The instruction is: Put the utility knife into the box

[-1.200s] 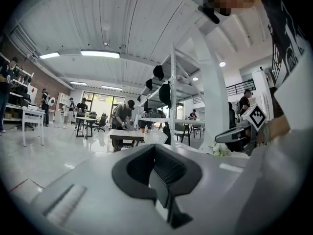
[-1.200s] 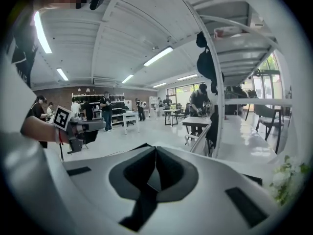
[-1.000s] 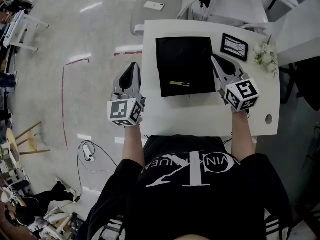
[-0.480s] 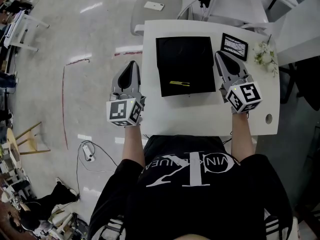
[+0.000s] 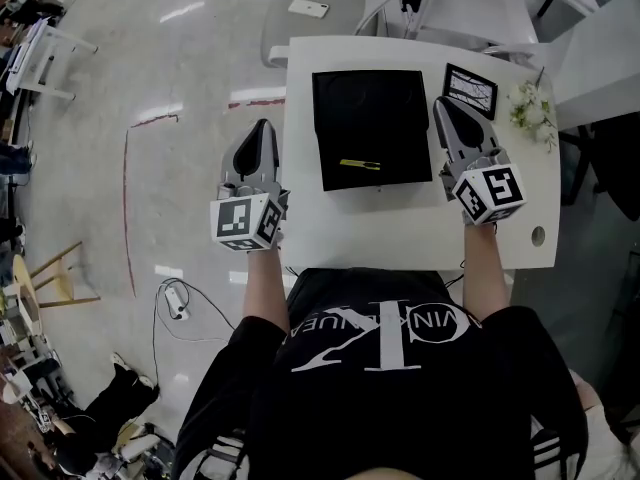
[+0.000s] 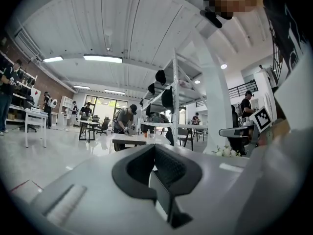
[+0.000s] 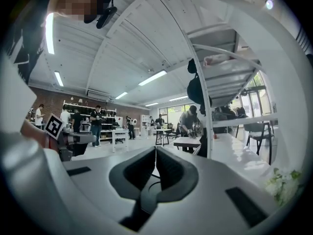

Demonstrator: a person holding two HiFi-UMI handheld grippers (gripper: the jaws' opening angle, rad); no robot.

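In the head view a slim yellow utility knife [image 5: 359, 164] lies inside the shallow black box [image 5: 370, 108] on the white table [image 5: 400, 238], near the box's front edge. My left gripper [image 5: 263, 126] hovers over the floor just off the table's left side, jaws closed together with nothing between them. My right gripper [image 5: 443, 103] is over the table just right of the box, also shut and empty. Both gripper views look out level across the room, showing closed jaws on the left gripper [image 6: 154, 146] and the right gripper [image 7: 155, 148]; neither shows the knife or the box.
A small framed picture [image 5: 469, 90] and a sprig of white flowers [image 5: 527, 113] sit at the table's far right. A cable hole [image 5: 538, 235] is near the front right corner. A white chair [image 5: 310, 13] stands beyond the table. A power strip [image 5: 176, 305] lies on the floor at left.
The right gripper has drawn slightly away from the box, to the right and farther back. The left gripper barely shifted. The knife stays in the box.
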